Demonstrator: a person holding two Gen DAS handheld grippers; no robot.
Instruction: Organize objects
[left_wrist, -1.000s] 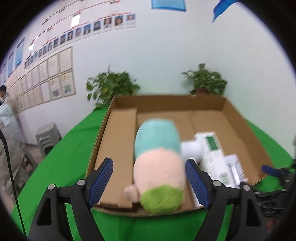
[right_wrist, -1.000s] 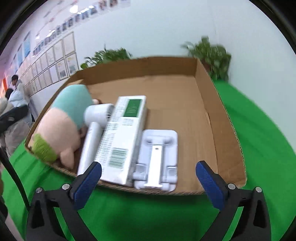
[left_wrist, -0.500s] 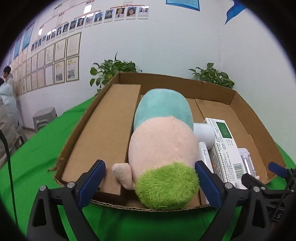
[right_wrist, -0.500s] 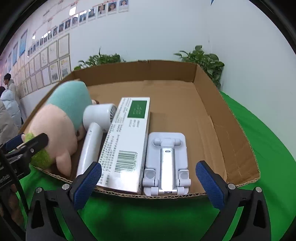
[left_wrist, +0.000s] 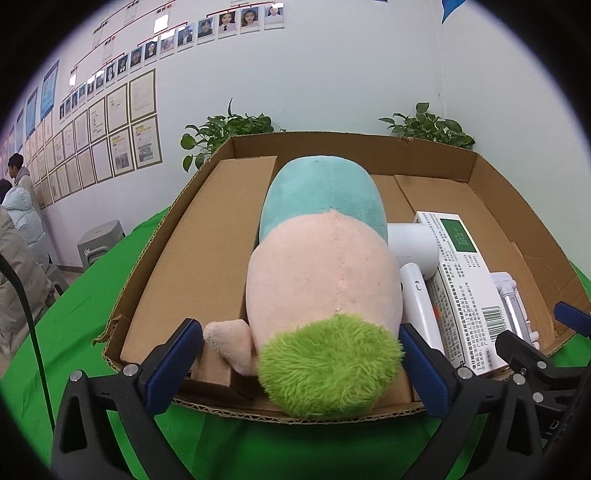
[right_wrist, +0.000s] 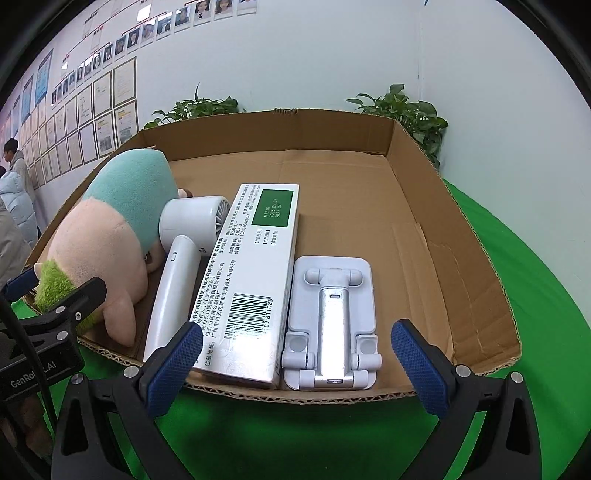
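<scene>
A: Plush toy (left_wrist: 325, 280) status?

B: Left gripper (left_wrist: 303, 365) spread wide, blue pads flanking its green tuft, no clear contact. Toy lies in cardboard box (left_wrist: 491, 192), left part, against the near wall.

A: Right side?

B: Right gripper (right_wrist: 295, 365) also wide apart, holding nothing, at the box's near edge. Beyond it, phone stand (right_wrist: 332, 321), white carton (right_wrist: 255, 273), handheld fan (right_wrist: 181, 258), side by side.

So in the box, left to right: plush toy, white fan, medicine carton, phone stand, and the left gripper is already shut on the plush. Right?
Not quite. The left gripper is open: the left wrist view shows its fingers either side of the plush toy, not clamped. The order is correct.
</scene>
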